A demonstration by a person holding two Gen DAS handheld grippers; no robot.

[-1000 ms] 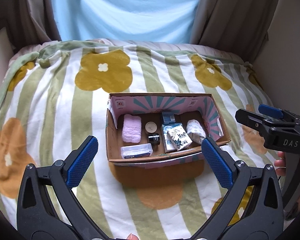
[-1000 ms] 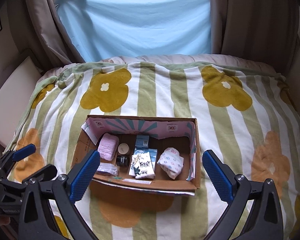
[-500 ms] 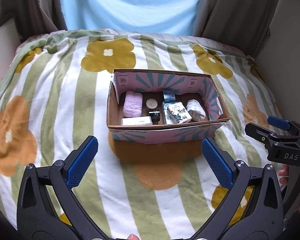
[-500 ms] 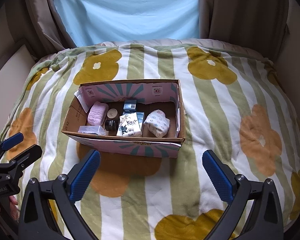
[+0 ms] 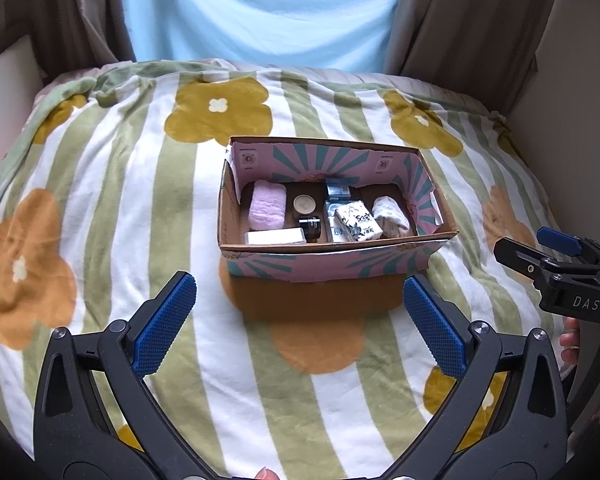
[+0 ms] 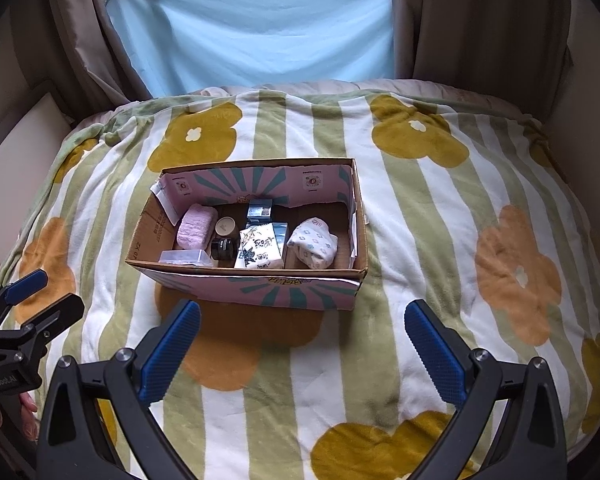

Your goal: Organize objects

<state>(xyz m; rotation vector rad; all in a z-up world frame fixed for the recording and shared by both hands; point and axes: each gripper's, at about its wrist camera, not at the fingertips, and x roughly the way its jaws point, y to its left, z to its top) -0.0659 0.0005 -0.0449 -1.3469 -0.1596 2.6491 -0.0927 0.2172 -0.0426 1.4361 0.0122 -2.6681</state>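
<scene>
A pink-and-teal cardboard box [image 5: 332, 266] [image 6: 260, 286] stands open on the bed. Inside lie a pink sponge [image 5: 266, 210] [image 6: 196, 227], a round cream-lidded jar [image 5: 304, 204], a black jar [image 5: 310, 227] [image 6: 223, 248], a clear flat case [image 5: 275, 236] [image 6: 184, 257], a white floral packet [image 5: 358, 222] [image 6: 260, 249], blue boxes [image 5: 338, 190] and a rolled patterned cloth [image 5: 390, 216] [image 6: 314, 242]. My left gripper [image 5: 300, 324] is open and empty, short of the box's near wall. My right gripper [image 6: 302, 346] is open and empty too, equally short of the box.
The bed carries a striped blanket with yellow and orange flowers [image 5: 100, 200] [image 6: 460, 240]. Brown curtains [image 6: 480, 20] and a light blue sheet [image 5: 260, 12] hang behind it. Walls close in on both sides. A hand [image 5: 572, 344] holds the right gripper's body.
Both grippers have drawn back from the box and risen, so the box sits farther off and its outer front wall shows. Both stay open; the box's contents are unmoved.
</scene>
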